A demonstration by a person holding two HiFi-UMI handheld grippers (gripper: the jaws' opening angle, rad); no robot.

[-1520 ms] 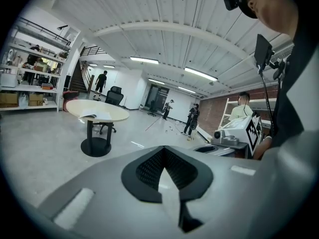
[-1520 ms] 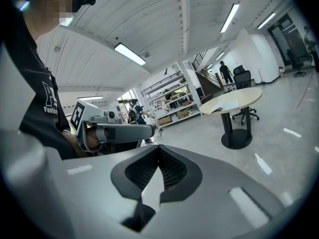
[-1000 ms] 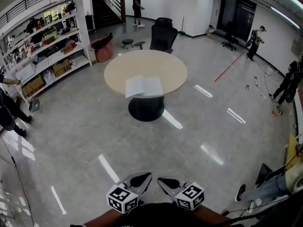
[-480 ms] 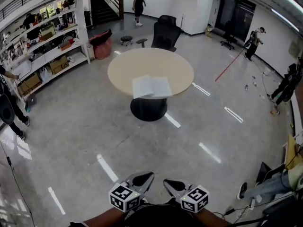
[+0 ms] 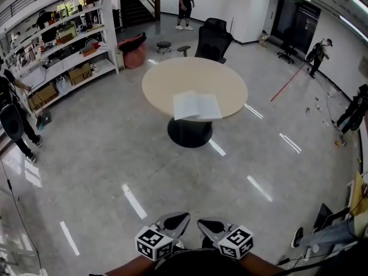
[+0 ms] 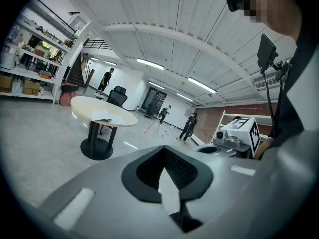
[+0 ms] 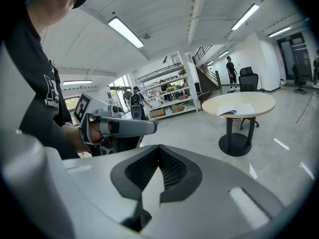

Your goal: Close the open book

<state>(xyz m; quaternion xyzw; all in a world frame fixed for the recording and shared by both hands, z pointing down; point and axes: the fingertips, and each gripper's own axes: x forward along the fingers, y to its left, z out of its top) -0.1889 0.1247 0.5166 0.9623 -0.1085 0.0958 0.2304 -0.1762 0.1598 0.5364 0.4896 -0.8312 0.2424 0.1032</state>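
The left claw [image 5: 175, 222] and the right claw [image 5: 208, 226] are both pressed together and empty, over the shiny grey floor [image 5: 103, 154]. Well ahead, the book [image 5: 196, 106] lies open, white pages up, at the near edge of the round bench [image 5: 172, 79]. Beyond are a black chair [image 5: 214, 39] and, on the left, shelves [image 5: 63, 56].

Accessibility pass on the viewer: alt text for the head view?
An open book lies on a round table, some way across the floor from the camera. At the bottom edge, the left gripper and right gripper sit side by side, both shut and empty. Shelves line the left; a black chair stands behind the table.
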